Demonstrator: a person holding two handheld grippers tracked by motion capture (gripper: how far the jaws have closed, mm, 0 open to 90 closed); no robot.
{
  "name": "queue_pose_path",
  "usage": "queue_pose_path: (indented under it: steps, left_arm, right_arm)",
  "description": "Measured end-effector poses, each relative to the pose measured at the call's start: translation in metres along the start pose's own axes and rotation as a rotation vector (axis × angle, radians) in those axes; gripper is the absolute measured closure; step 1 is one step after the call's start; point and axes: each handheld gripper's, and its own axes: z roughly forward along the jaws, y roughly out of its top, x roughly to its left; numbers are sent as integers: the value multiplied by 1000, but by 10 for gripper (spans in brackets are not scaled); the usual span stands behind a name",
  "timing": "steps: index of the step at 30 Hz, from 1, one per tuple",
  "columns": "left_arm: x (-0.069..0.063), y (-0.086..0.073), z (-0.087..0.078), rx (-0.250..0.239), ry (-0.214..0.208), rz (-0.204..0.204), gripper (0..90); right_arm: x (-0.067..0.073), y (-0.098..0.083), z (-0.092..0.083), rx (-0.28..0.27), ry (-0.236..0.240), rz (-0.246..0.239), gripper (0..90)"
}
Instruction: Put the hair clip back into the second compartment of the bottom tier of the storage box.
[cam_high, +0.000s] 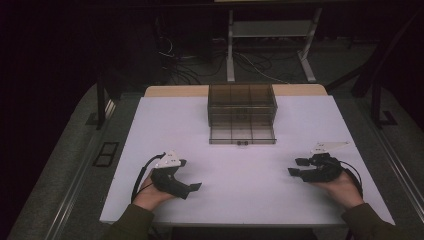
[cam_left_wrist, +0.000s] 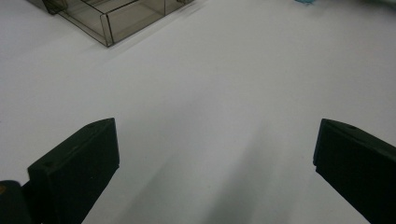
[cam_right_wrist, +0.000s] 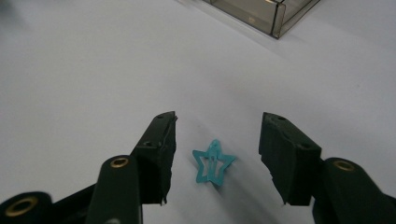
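Observation:
A small teal star-shaped hair clip (cam_right_wrist: 214, 163) lies flat on the white table (cam_high: 165, 125). It sits between the two black jaws of my right gripper (cam_right_wrist: 218, 120), and neither pad touches it. That gripper (cam_high: 295, 166) rests low at the right of the table, held in a hand and pointing left. My left gripper (cam_high: 189, 175) rests at the left, pointing right. Its jaws (cam_left_wrist: 217, 135) stand wide apart over bare table with nothing between them.
A smoky clear drawer box (cam_high: 241, 102) stands at the middle back of the table, its lowest drawer (cam_high: 242, 134) pulled out toward me. One corner of it appears in the left gripper view (cam_left_wrist: 112, 21) and in the right gripper view (cam_right_wrist: 268, 11). Dark floor, cables and desk legs lie beyond.

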Motion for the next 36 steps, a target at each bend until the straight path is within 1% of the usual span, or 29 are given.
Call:
queue_pose_path:
  steps: [1, 2, 4, 17, 20, 26, 36]
  left_arm:
    - [0, 0, 0, -1, 0, -1, 0]
    - [0, 0, 0, -1, 0, -1, 0]
    - [0, 0, 0, -1, 0, -1, 0]
    - [0, 0, 0, -1, 0, -1, 0]
    - [0, 0, 0, -1, 1, 1, 0]
    - [0, 0, 0, -1, 0, 0, 0]
    - [0, 0, 0, -2, 1, 0, 0]
  right_arm:
    - [-1, 0, 0, 5, 2, 3, 490]
    - [-1, 0, 0, 5, 2, 3, 490]
    - [-1, -1, 1, 13, 4, 10, 522]
    - [-2, -1, 4, 44, 2, 5, 611]
    - [-3, -1, 4, 43, -1, 4, 649]
    - [-3, -2, 5, 52, 2, 7, 666]
    - [-2, -2, 8, 72, -3, -7, 692]
